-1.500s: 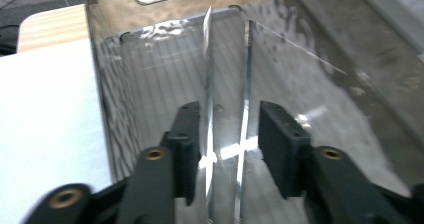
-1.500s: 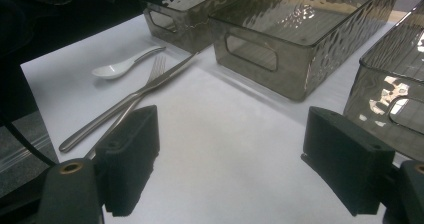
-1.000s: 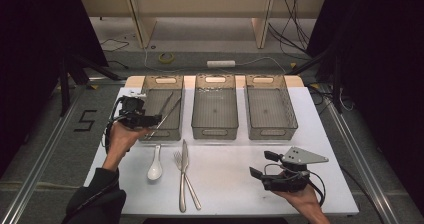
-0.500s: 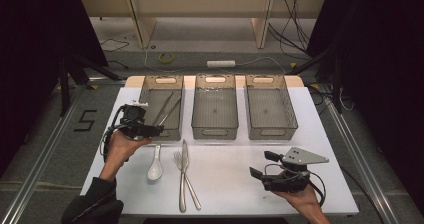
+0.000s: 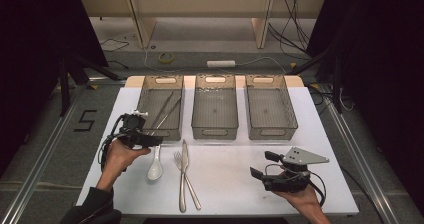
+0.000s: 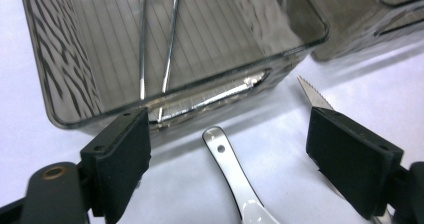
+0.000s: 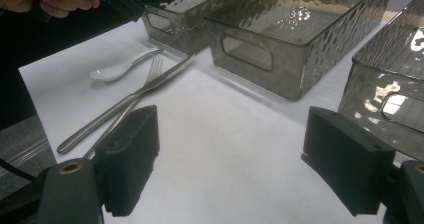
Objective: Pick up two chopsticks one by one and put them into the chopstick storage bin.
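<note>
Three smoky grey ribbed plastic bins stand in a row at the far side of the white table (image 5: pixel 320 149): the left bin (image 5: pixel 150 126), the middle bin (image 5: pixel 215 131) and the right bin (image 5: pixel 272 130). The left bin holds two thin metal chopsticks (image 5: pixel 167 110) lying lengthwise side by side; in the high view I see nothing lying in the other two. In front of the bins lie three loose pieces of cutlery: one white ceramic spoon (image 5: pixel 154 167), one steel fork (image 5: pixel 180 184) and one steel knife with a serrated tip (image 5: pixel 187 170), the fork and knife crossing each other near the middle of the table. There are two black hand-held grippers. The left gripper (image 5: pixel 150 140) hovers at the near end of the left bin, just above the spoon's handle, its jaws spread wide with nothing between the pads; in the left gripper view the spoon handle (image 6: pixel 227 164) lies on the table between and below the jaws, apart from them. The right gripper (image 5: pixel 260 166), topped by its grey three-cornered plate, rests low over the table's near right part, jaws wide apart and empty. Compared with a second ago, the left gripper has drawn back from over the left bin toward the spoon, and its jaws have just been opening; the right gripper keeps its place.
</note>
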Available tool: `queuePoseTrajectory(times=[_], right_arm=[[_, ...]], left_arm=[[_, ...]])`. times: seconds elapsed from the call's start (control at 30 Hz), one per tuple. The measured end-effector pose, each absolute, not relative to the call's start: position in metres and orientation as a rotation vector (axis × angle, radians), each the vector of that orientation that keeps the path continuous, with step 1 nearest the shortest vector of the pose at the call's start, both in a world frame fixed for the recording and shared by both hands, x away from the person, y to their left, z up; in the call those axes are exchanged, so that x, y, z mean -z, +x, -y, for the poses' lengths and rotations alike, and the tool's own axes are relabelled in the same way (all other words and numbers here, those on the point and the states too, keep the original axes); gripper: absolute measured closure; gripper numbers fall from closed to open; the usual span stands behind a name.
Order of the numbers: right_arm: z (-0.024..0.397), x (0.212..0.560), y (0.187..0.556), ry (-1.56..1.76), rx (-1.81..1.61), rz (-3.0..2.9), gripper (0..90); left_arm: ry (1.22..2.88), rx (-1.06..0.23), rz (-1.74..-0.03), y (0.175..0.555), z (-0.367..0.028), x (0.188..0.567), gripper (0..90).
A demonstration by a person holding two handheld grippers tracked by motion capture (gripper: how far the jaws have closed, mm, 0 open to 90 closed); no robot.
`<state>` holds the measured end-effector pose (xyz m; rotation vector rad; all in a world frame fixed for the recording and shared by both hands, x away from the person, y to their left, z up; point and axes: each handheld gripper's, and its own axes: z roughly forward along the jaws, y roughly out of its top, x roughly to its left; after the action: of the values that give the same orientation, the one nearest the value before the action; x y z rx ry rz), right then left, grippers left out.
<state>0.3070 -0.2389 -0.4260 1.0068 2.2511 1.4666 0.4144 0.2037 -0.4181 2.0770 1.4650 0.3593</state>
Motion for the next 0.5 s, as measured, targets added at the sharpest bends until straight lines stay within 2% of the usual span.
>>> queuePoseTrajectory(times=[0.5], right_arm=[[0.235, 0.426, 0.307, 0.998, -1.464, -2.264, 23.2]], left_arm=[[2.193, -0.288, -1.489, 0.407, -0.201, 0.436, 16.7]])
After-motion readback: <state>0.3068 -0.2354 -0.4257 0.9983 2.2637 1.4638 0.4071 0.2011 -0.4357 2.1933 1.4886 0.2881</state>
